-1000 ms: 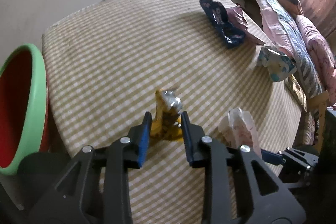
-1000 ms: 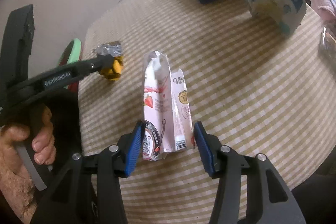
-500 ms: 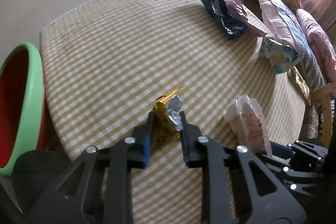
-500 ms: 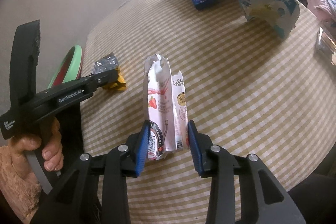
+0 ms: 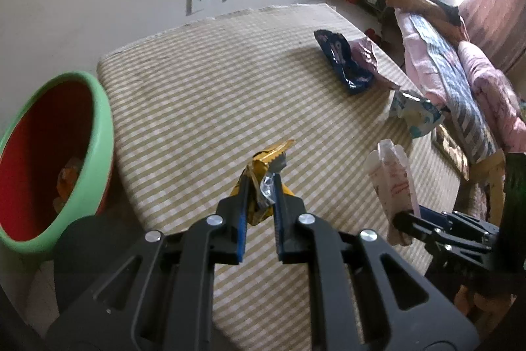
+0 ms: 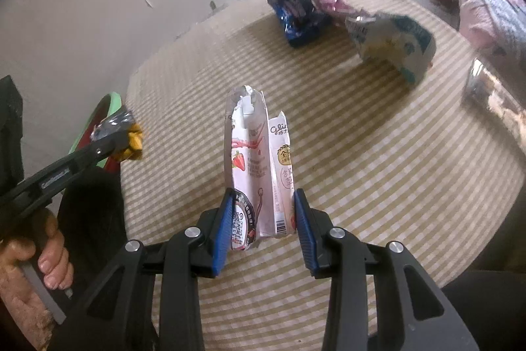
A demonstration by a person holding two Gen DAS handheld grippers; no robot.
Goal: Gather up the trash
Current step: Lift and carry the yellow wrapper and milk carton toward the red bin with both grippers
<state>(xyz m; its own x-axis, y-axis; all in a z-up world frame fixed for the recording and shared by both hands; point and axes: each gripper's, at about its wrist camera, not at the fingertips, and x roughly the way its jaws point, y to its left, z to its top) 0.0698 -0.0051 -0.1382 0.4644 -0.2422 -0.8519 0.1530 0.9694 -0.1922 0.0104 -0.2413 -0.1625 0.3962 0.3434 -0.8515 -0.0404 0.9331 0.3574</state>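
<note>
Here: two wrappers in tongs.
Left tongs [image 5: 259, 186] clamped on yellow wrapper [image 5: 263, 176]; right tongs [image 6: 261, 219] closed around pink wrapper [image 6: 256, 166], above checked surface [image 6: 378, 153].

On the table [image 5: 203, 94], 3 wrappers [image 5: 348, 68] lie at 1 o'clock; the basin [image 5: 98, 134] stands at 9 o'clock.

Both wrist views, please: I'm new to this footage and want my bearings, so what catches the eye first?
The left tongs pinch a crumpled yellow wrapper above the checked tablecloth. The right tongs clamp a pink strawberry snack packet at the near edge. A green-rimmed red basin sits left of the table, and a dark blue wrapper lies at the far side.
</note>
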